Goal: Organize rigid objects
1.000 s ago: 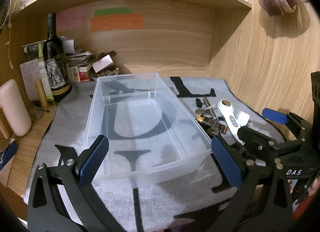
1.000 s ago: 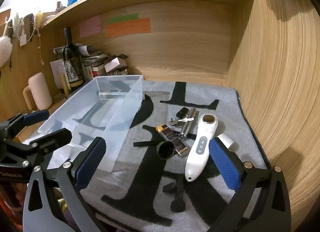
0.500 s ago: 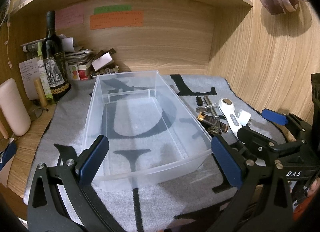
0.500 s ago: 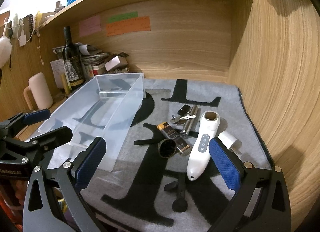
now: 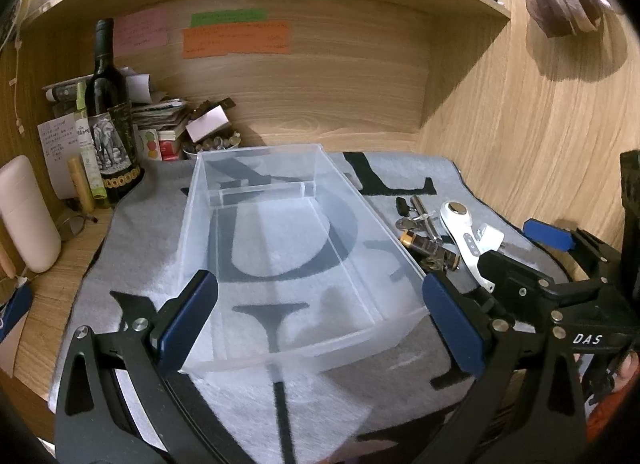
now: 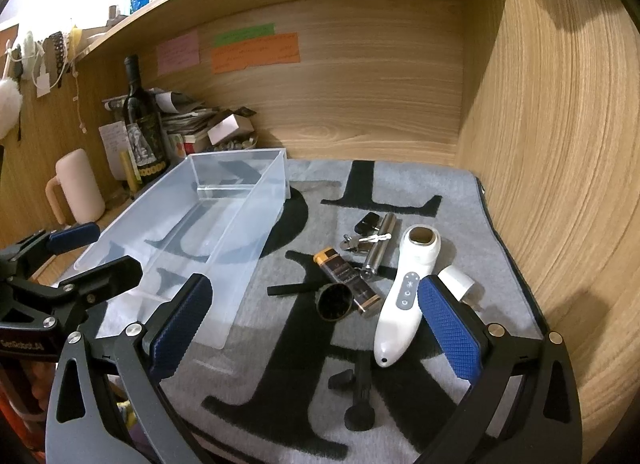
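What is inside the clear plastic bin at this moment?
Nothing: the bin holds no objects; only the mat's grey and black pattern shows through its floor. A low clear divider crosses the far end. Nothing inside is covered.

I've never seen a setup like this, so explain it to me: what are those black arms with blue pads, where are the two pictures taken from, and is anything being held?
They are two hand-held grippers, each carrying a camera that looks along its fingers. One picture is from the left gripper, facing a clear plastic bin with nothing in it. The other is from the right gripper, over a white handheld device, a metal cylinder, keys and a dark tube on a grey mat. Both are open, holding nothing.
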The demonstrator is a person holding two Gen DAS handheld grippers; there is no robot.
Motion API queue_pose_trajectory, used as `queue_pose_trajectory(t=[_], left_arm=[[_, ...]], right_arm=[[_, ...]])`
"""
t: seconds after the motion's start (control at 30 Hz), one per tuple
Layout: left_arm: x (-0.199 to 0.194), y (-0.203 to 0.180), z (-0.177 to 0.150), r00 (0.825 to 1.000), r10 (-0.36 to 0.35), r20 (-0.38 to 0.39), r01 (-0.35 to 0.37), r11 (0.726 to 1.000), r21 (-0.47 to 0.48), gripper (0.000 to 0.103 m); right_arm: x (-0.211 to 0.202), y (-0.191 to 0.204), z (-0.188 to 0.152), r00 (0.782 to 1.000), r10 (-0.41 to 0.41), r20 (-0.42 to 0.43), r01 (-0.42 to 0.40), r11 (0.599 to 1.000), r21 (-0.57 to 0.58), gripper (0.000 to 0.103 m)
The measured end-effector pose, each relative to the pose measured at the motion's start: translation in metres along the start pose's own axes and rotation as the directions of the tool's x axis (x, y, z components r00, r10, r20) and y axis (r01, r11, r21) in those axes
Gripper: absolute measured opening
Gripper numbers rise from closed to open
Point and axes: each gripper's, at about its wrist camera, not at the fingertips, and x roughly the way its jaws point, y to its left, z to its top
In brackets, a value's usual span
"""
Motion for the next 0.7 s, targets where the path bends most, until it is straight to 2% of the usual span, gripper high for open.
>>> queue_pose_trajectory(t=[0.17,0.27,0.37,0.47,0.6,0.7], left_arm=[[-0.009,0.031,0.021,0.999,0.033,0.014,-0.033,0.999,-0.014,0.103],[-0.006,0.057,0.034,0.999,0.043,-0.019,-0.044,0.998,-0.049,0.102],[0.0,0.079,0.041,0.994,0.073,-0.075,-0.078,0.994,-0.069,0.082],[0.012,0.093,0.043,0.987,0.081,-0.139,-0.092,0.993,-0.075,0.081],[0.031,0.099,0.042,0.973,0.067,-0.222,-0.083,0.995,-0.061,0.066],[0.05,0.103,0.04,0.952,0.027,-0.306,-0.05,0.996,-0.068,0.058]], right_arm=[[0.005,-0.007,0.003,1.0,-0.018,-0.006,0.018,1.0,0.008,0.103],[0.007,-0.015,0.006,1.0,-0.031,-0.006,0.031,0.999,0.019,0.103],[0.009,-0.026,0.007,0.999,-0.042,-0.012,0.042,0.998,0.041,0.103],[0.012,-0.036,0.008,0.998,-0.056,-0.025,0.058,0.996,0.062,0.103],[0.018,-0.046,0.009,0.995,-0.089,-0.045,0.091,0.994,0.063,0.102],[0.022,-0.054,0.01,0.99,-0.127,-0.061,0.13,0.99,0.054,0.098]])
